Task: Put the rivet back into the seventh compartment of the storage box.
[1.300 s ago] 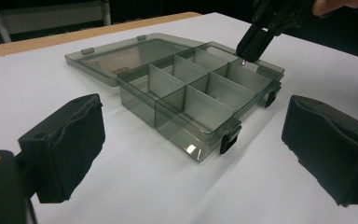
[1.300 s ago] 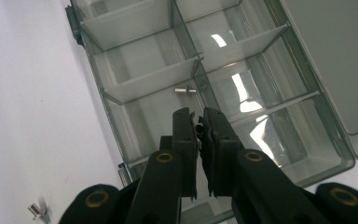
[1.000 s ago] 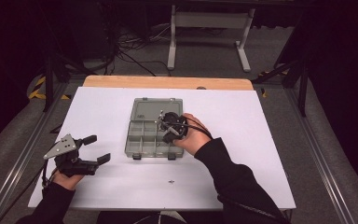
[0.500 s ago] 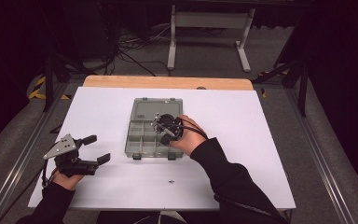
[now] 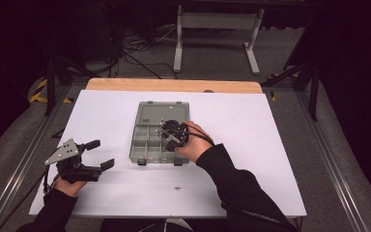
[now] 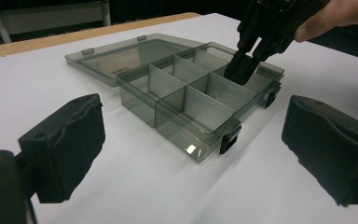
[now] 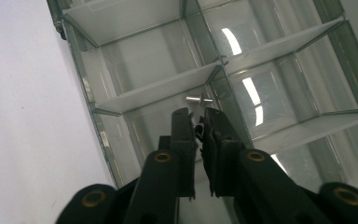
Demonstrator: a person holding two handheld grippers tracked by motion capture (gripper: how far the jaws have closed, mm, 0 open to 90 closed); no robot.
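While the person's left hand rests at the near left of the white table (image 5: 270, 145), the left gripper (image 5: 98, 153) sits low over the surface with its jaws spread wide and nothing between them. In the left gripper view its two pads (image 6: 70, 140) read as blocky, matt black foam with rough edges, one on each side of the frame, well apart from each other.

Centre of the table: compartment box (image 5: 152, 140), smoky translucent grey plastic, rectangular, thin upright dividers marking out several cells, two dark latches on the near edge. Its hinged lid (image 5: 162, 112) lies open flat on the far side. Walls are glossy; strip reflections show on the cell floors in the right gripper view.

Right of centre: the right gripper (image 5: 166, 134), black and rounded, held in the person's right hand (image 5: 193, 145), dark sleeve behind it. It points steeply down into a cell on the right side of the box. Its jaws stand nearly closed, a narrow slit between the tips, having just eased apart slightly; a tiny dark bit sits in the slit, and I cannot tell what it is or whether it is pinched.

A small screw (image 7: 198, 99), bright metal, short and cylindrical, lies flat on the cell floor just beyond the jaw tips, apart from them, close to a divider.
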